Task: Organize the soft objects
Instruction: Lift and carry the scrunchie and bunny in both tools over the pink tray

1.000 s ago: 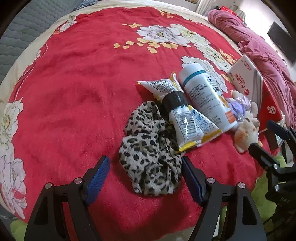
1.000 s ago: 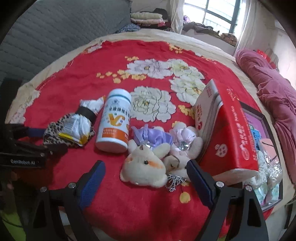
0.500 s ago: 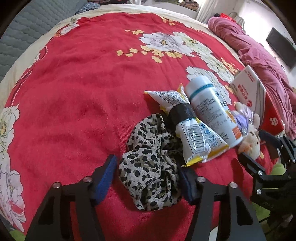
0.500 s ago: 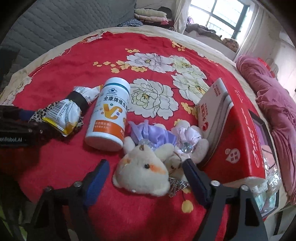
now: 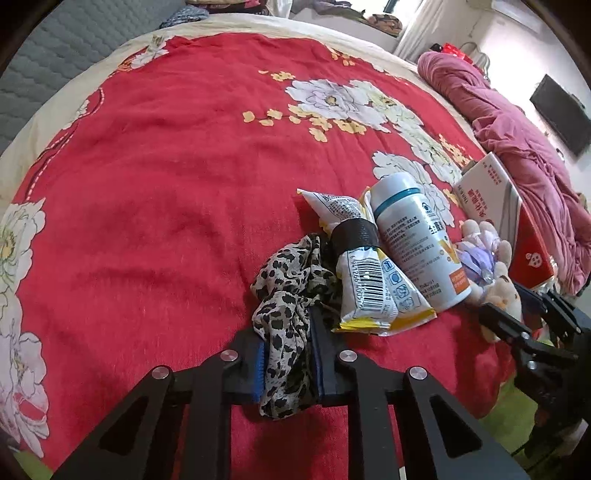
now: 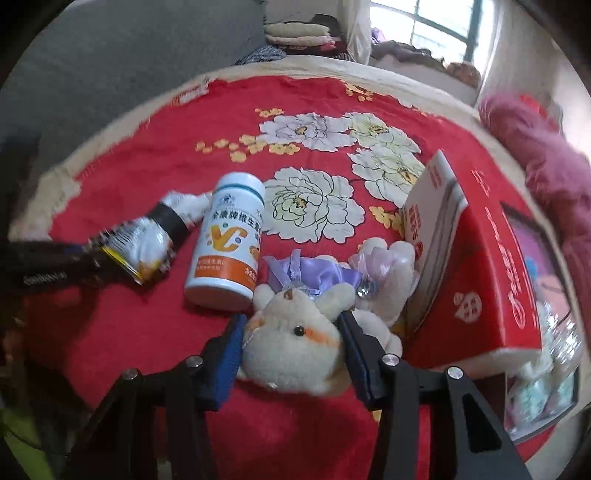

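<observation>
At lower centre, the leopard-print scarf point(image 5: 291, 321) is pinched in the left gripper point(image 5: 290, 360); the plush bear point(image 6: 295, 350) is being closed on between the right gripper point(image 6: 291, 354) pads. Both are best lifted straight up, clear of the vitamin bottle point(image 6: 227, 243).

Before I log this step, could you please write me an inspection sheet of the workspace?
Surface: red floral bedspread.
Job's things: leopard-print cloth; plush bear, both lying on the bedspread.
Clutter: white supplement bottle on its side; taped snack packets; red box.
Grippers: left gripper has just closed, pinching the cloth; right gripper has just been closing, pads at the bear's head.
Cables: nothing seen.
Surroundings: pink blanket; window.
</observation>
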Motion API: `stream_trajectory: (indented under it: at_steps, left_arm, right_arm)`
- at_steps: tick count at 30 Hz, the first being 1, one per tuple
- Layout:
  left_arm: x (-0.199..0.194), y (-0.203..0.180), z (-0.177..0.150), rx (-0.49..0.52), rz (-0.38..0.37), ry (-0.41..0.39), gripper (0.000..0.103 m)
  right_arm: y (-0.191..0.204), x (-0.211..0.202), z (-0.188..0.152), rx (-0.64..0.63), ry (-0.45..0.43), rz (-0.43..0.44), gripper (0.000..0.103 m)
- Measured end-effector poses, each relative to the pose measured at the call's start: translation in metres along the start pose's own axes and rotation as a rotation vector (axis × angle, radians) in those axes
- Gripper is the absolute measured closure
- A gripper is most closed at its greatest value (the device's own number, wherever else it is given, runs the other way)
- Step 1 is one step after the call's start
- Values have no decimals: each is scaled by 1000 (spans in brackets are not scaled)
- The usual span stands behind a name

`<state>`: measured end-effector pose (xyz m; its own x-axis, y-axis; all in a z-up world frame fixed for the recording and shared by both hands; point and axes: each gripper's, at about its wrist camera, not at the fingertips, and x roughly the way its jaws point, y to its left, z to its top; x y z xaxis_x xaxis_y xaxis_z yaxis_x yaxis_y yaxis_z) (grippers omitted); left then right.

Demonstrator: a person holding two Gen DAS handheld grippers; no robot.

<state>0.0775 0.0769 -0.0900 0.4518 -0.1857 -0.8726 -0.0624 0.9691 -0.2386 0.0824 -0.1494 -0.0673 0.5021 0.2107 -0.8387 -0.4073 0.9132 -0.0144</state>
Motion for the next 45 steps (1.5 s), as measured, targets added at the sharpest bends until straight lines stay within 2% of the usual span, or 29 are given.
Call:
stream_trajectory:
  at_steps: [8,11,17,23,32,38,45]
  left_arm:
    - [-13,5,-6,-30,-25,-5,83]
    - [-19,6,-7,-33,-22,-16,83]
    - [-40,9,-6,-50,-20,-49,83]
    - [-69,-12,0,-3,-24,-107,83]
    - [-99,-64,21,76,-79,-163,83]
    - [-117,-117,35,155,-125,-201,84]
    - [-120,-180,42,230,-196,-196,84]
  right_arm:
    - [2,-9,-7,31,4,98,52]
    - [7,-11,-7,13,-9,101,52]
    - [-2,-23,-2,64,-37,135,53]
    - [-7,-47,7,77,-102,126,53]
    - [-37,-92,18,149,-208,102,53]
    - [-80,-125,19,236,-272,41,53]
    - [-134,-160,8,339,-330,-31,53]
